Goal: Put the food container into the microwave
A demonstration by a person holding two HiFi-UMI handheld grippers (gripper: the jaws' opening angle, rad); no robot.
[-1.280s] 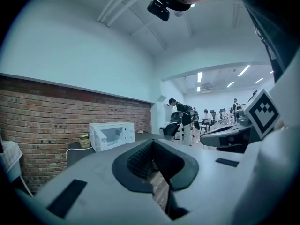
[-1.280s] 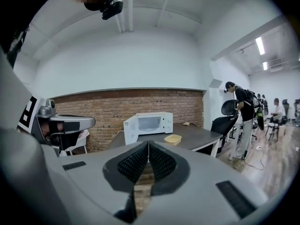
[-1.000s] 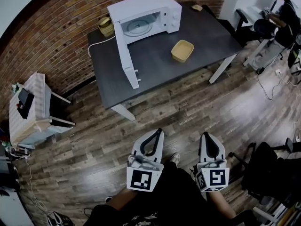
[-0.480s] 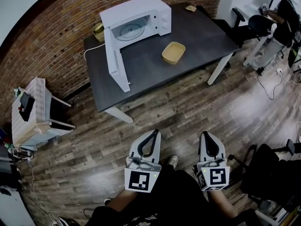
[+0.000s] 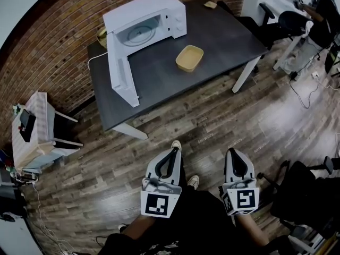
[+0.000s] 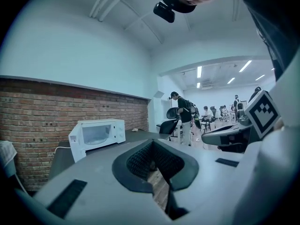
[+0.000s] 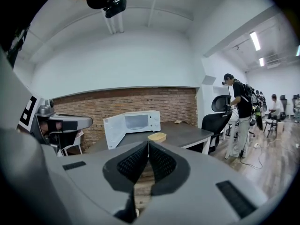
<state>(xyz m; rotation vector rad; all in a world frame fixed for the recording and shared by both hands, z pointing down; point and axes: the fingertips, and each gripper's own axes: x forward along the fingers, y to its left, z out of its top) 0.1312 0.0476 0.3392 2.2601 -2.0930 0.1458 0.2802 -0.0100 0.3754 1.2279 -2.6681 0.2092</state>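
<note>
The dark grey rectangular table (image 5: 212, 41) now sits further left in the head view than a second ago, as the person walks towards it. On it, well ahead of both grippers, the white microwave (image 5: 143, 12) stands with its door swung wide, ready for loading. The shallow tan food container (image 5: 189, 58) lies beside it, ahead of the right gripper (image 5: 232, 152). That gripper and the left gripper (image 5: 174, 150) are carried low, jaws pressed together on nothing. A pale shoe (image 5: 176, 145) has stepped forward.

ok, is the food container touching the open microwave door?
Apart. The head view shows a strip of bare table between the food container and the microwave door.
</note>
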